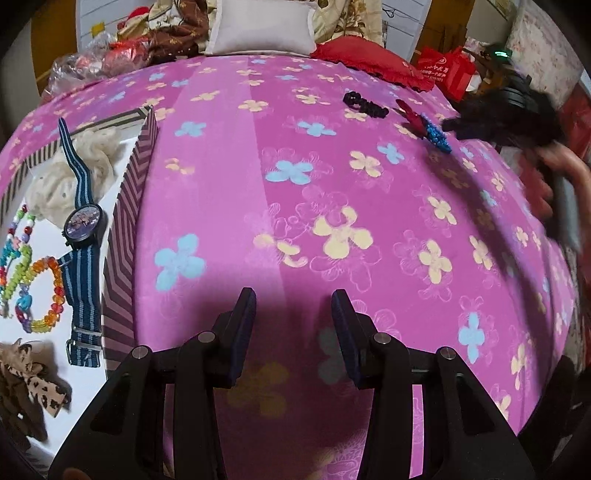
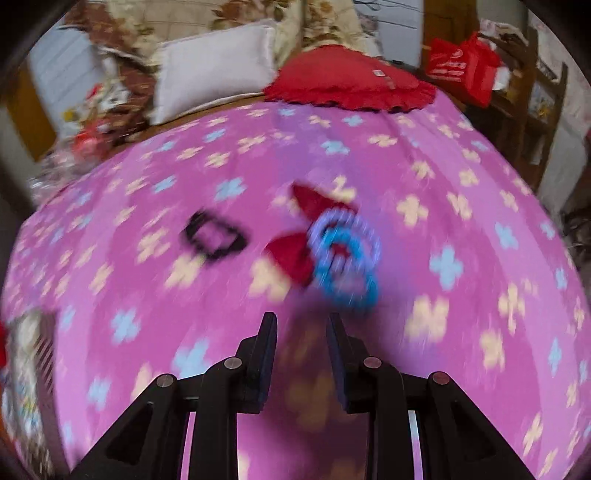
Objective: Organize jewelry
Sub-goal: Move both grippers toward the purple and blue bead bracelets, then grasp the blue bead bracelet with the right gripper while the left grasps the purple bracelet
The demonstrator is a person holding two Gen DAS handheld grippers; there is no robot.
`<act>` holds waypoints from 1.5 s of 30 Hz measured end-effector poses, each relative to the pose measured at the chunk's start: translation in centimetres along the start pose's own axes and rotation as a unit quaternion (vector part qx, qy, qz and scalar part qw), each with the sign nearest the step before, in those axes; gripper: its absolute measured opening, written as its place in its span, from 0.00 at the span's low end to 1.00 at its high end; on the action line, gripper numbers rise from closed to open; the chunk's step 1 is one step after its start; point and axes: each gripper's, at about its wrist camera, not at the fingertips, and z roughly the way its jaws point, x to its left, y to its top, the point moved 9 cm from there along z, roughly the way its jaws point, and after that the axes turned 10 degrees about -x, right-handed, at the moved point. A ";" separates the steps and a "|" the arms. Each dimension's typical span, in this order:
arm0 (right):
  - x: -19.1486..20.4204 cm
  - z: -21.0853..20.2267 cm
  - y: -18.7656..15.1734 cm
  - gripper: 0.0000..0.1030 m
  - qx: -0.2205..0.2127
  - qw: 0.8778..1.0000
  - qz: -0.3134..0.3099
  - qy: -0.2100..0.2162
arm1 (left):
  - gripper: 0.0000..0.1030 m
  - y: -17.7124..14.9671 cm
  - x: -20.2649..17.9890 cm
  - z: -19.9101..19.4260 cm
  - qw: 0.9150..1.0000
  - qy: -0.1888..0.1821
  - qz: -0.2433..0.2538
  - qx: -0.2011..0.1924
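My left gripper [image 1: 293, 301] is open and empty over the pink flowered bedspread [image 1: 332, 206], beside the striped box [image 1: 127, 236] at left. The box holds a striped-strap watch [image 1: 83, 221], bead bracelets [image 1: 40, 295], a cream scrunchie [image 1: 74, 173] and a leopard bow [image 1: 29, 380]. A black scrunchie [image 1: 364, 103] and a red bow with blue bead bracelets [image 1: 424, 123] lie far right. My right gripper [image 2: 301, 319] is open and empty, just short of the red bow [image 2: 295, 254] and blue bracelets [image 2: 347, 258]; the black scrunchie [image 2: 214, 236] lies to their left. The right gripper [image 1: 517, 110] shows blurred in the left wrist view.
A grey pillow [image 1: 260, 27] and a red cushion [image 1: 365, 61] lie at the head of the bed. A red bag [image 1: 448, 70] and clutter stand at the right. The box edge [image 2: 44, 354] shows at lower left in the right wrist view.
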 end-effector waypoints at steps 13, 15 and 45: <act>4.2 2.2 -2.9 0.16 0.076 0.990 0.004 0.118 | 0.41 0.0 0.0 -0.1 1.000 -0.023 -0.004 0.007; 6.6 -1.1 -5.9 0.16 0.100 0.976 -0.001 0.191 | 0.41 0.0 0.1 -0.2 1.000 -0.019 -0.006 0.006; 8.0 -7.7 -16.1 0.07 -0.019 0.976 -0.184 0.113 | 0.41 1.2 -1.3 -0.6 0.999 0.001 -0.039 -0.009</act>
